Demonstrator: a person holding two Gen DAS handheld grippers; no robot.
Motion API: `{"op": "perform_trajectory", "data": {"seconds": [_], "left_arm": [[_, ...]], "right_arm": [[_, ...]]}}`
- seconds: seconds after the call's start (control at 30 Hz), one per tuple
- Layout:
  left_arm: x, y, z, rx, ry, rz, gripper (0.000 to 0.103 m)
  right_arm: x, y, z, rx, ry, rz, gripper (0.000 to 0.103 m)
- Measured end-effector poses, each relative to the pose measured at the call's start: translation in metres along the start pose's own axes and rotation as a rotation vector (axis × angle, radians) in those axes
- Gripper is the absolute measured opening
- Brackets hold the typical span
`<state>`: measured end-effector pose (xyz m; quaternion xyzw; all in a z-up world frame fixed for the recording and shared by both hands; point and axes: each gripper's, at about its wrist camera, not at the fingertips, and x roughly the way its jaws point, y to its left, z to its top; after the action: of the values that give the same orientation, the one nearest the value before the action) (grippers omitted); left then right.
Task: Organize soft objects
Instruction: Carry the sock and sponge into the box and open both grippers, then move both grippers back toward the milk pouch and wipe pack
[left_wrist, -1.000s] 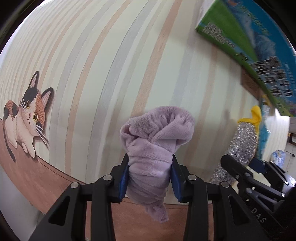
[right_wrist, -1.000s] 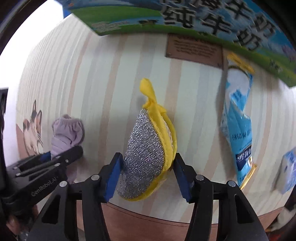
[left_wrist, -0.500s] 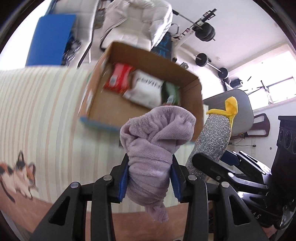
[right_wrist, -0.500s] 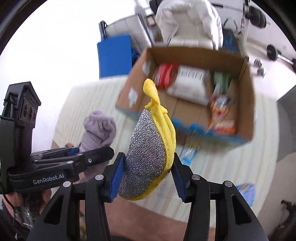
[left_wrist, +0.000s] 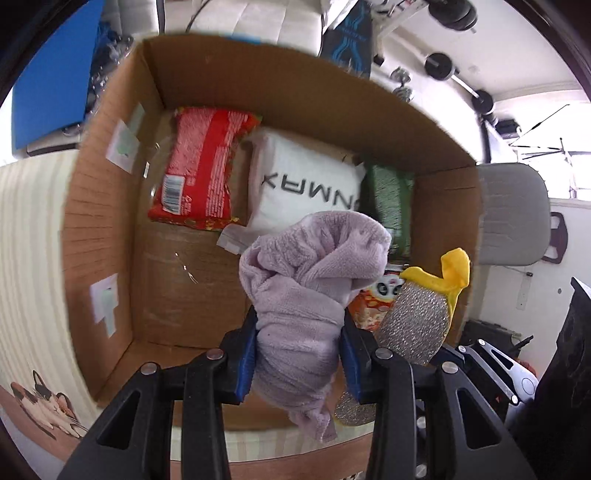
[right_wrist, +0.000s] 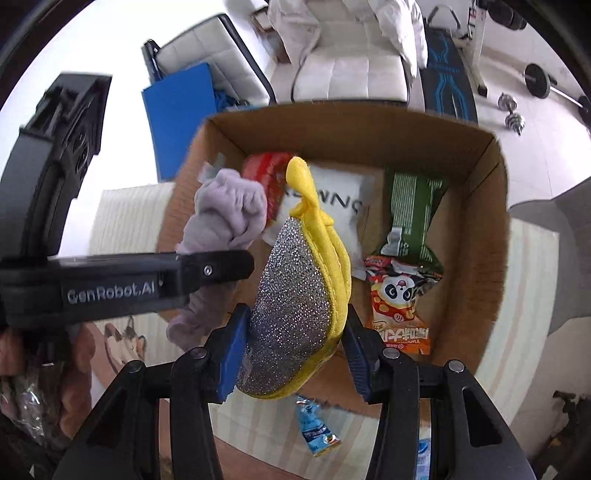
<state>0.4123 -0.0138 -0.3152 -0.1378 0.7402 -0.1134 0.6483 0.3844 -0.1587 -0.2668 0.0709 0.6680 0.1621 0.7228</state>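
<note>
My left gripper (left_wrist: 299, 354) is shut on a bunched lilac cloth (left_wrist: 306, 295) and holds it above the open cardboard box (left_wrist: 99, 206). My right gripper (right_wrist: 291, 347) is shut on a silver scouring pad with a yellow back and loop (right_wrist: 295, 306), also over the box (right_wrist: 495, 236). The pad shows in the left wrist view (left_wrist: 417, 317) just right of the cloth. The cloth and left gripper show in the right wrist view (right_wrist: 229, 210) at the left, close beside the pad.
The box holds a red packet (left_wrist: 203, 166), a white pack (left_wrist: 306, 184), a green packet (right_wrist: 413, 206) and a panda snack bag (right_wrist: 399, 302). A blue sachet (right_wrist: 314, 428) lies on the striped cloth (left_wrist: 29, 236) in front. Chairs and gym weights stand behind.
Both grippers, with cloth and pad still held, have lifted from low over the striped table and moved forward over the open box, which now fills both views.
</note>
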Motion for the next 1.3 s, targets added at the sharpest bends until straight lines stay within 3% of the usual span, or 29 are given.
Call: {"op": "perform_trajectory", "data": {"seconds": [0.27, 0.43, 0.47, 0.53, 0.67, 0.8, 0.87, 0.97, 1.3], "left_arm": [[0.031, -0.004, 0.007, 0.021, 0.048, 0.060, 0.038], [0.024, -0.011, 0.009, 0.022, 0.037, 0.049, 0.059], [0.021, -0.018, 0.010, 0.030, 0.022, 0.062, 0.061], [0.009, -0.024, 0.008, 0.060, -0.019, 0.085, 0.076], [-0.021, -0.030, -0.005, 0.087, -0.122, 0.147, 0.093], [-0.043, -0.033, -0.024, 0.094, -0.207, 0.176, 0.095], [-0.054, -0.034, -0.036, 0.097, -0.253, 0.190, 0.099], [-0.066, -0.033, -0.054, 0.112, -0.317, 0.218, 0.101], [-0.112, -0.051, -0.119, 0.179, -0.519, 0.319, 0.101]], "right_arm": [[0.042, -0.012, 0.006, -0.006, 0.083, -0.007, 0.053], [0.052, -0.019, 0.009, 0.005, 0.120, -0.005, 0.059], [0.051, -0.021, 0.009, 0.018, 0.122, -0.012, 0.060], [0.046, -0.024, 0.010, 0.031, 0.111, -0.026, 0.069], [0.027, -0.024, 0.003, 0.025, 0.085, -0.072, 0.073], [0.009, -0.021, -0.007, 0.024, 0.050, -0.145, 0.090], [-0.002, -0.016, -0.014, 0.020, 0.022, -0.187, 0.091], [-0.020, -0.015, -0.027, 0.034, -0.038, -0.257, 0.103], [-0.076, -0.007, -0.070, 0.119, -0.208, -0.285, 0.103]]}}
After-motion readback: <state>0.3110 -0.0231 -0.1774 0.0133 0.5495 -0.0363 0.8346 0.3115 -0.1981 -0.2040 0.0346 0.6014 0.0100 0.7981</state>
